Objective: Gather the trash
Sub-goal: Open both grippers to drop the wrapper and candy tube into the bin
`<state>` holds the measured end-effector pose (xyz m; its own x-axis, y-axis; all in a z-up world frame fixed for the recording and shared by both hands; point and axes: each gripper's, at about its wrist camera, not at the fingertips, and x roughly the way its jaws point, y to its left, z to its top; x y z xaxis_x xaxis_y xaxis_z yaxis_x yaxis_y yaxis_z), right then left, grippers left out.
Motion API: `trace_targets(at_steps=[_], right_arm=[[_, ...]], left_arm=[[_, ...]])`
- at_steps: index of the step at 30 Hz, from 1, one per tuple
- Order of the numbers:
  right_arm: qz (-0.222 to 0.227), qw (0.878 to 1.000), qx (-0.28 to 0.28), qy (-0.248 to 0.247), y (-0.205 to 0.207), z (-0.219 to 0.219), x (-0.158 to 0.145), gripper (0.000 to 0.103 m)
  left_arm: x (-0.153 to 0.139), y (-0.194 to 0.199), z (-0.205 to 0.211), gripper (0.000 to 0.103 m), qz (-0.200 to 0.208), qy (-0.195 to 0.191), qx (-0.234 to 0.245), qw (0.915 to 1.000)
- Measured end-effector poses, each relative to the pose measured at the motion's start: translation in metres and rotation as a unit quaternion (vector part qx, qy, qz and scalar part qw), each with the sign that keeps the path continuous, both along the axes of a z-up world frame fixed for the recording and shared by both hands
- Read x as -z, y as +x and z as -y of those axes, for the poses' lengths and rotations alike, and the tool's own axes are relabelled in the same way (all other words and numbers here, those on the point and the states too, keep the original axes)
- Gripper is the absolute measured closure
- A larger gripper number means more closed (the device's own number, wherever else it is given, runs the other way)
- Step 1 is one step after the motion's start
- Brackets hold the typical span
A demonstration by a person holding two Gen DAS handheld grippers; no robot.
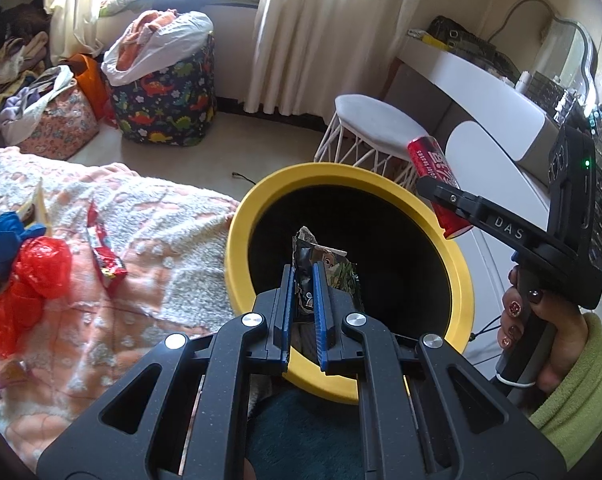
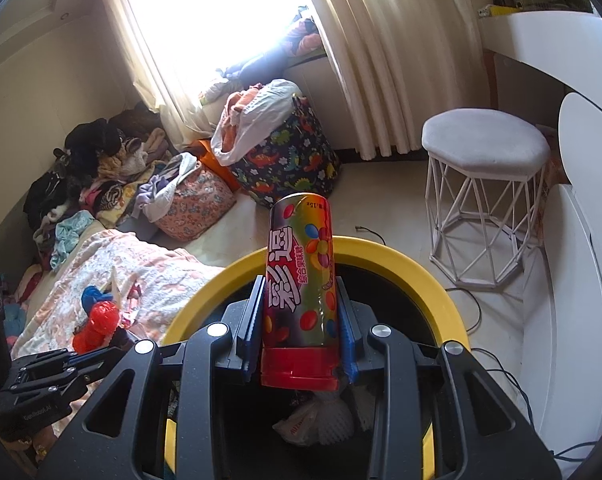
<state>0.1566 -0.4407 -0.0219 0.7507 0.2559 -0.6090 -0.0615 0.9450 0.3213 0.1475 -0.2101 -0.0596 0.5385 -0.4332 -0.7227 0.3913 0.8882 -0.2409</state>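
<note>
My left gripper [image 1: 304,280] is shut on a dark snack wrapper [image 1: 327,266] and holds it over the mouth of a yellow-rimmed black bin [image 1: 457,264]. My right gripper [image 2: 301,300] is shut on a red candy tube [image 2: 299,280], also over the bin's rim [image 2: 401,258]; the tube also shows in the left wrist view [image 1: 437,184] at the bin's right edge. White bagged trash [image 2: 317,420] lies inside the bin. On the pink blanket [image 1: 149,248] lie a red wrapper [image 1: 105,256], a red plastic bag [image 1: 29,280] and a blue bag [image 1: 5,236].
A white wire stool [image 2: 485,196] stands right of the bin beside a white dressing table [image 2: 553,32]. A dinosaur-print bag [image 2: 289,160], a pink floral bag [image 2: 197,204] and piled clothes [image 2: 97,168] line the curtained window. Cables [image 2: 477,308] trail on the floor.
</note>
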Motion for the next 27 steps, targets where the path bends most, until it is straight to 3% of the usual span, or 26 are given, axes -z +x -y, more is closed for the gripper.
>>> trace_targets(at_steps=[17, 18, 20, 21, 24, 27], right_arm=[[-0.036, 0.999, -0.009, -0.004, 0.009, 0.002, 0.019, 0.072], [-0.037, 0.999, -0.009, -0.003, 0.010, 0.003, 0.019, 0.071], [-0.040, 0.999, -0.007, 0.001, 0.011, 0.004, 0.020, 0.056], [-0.039, 0.999, -0.005, 0.003, 0.011, 0.004, 0.021, 0.048], [-0.041, 0.999, -0.002, 0.007, 0.011, 0.005, 0.023, 0.046], [-0.036, 0.999, -0.001, 0.005, 0.010, 0.003, 0.022, 0.036]], left_arm=[[0.029, 0.015, 0.024, 0.097, -0.030, 0.006, 0.022, 0.9993], [0.029, 0.016, 0.023, 0.092, -0.030, 0.006, 0.020, 0.9993], [0.030, 0.016, 0.022, 0.077, -0.032, 0.003, 0.016, 0.9994], [0.029, 0.016, 0.021, 0.065, -0.031, 0.002, 0.014, 0.9994], [0.025, 0.012, 0.019, 0.046, -0.018, 0.012, 0.007, 0.9997], [0.022, 0.009, 0.015, 0.024, -0.011, 0.015, -0.006, 0.9998]])
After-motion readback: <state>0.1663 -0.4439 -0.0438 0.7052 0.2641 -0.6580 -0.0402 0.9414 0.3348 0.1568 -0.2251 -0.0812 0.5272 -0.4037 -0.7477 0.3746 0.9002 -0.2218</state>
